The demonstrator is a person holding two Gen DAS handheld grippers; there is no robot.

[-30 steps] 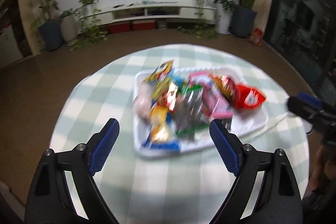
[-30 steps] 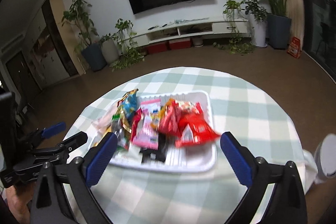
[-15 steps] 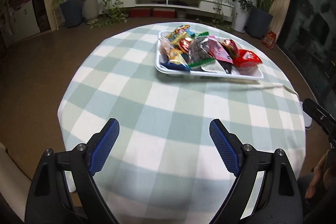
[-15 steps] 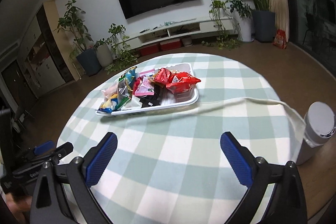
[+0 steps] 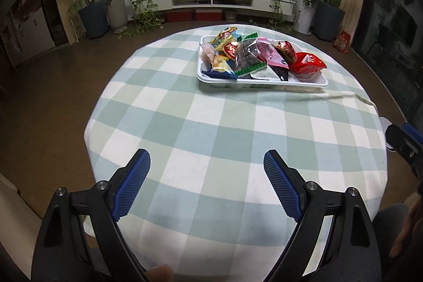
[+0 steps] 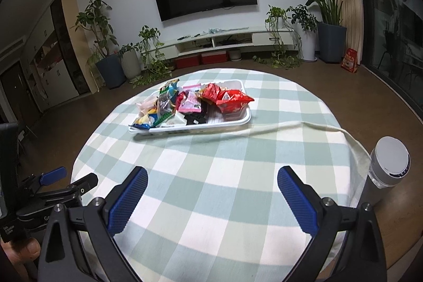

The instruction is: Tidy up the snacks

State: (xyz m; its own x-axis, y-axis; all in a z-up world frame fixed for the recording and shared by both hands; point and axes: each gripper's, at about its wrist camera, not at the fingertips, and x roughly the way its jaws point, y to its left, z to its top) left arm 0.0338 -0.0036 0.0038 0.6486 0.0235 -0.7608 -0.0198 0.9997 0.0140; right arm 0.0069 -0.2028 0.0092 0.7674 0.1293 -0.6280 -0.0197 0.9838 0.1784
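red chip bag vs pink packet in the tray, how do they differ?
The red chip bag looks puffed and sits at the right end of the white tray, overhanging its rim; the pink packet lies flatter, mid-pile, partly under other wrappers. The red bag looks larger. Both lie in the tray, ungripped.

Soft indoor light is falling from overhead, brightening the checked cloth on the counter (image 5: 211, 123) while the floor and room corners are sitting dim. Both views are staying sharp, without motion blur. Fisheye distortion is bending the walls and blackening the frame corners. A faint shadow is lying under the tray (image 6: 238, 123) of snacks.
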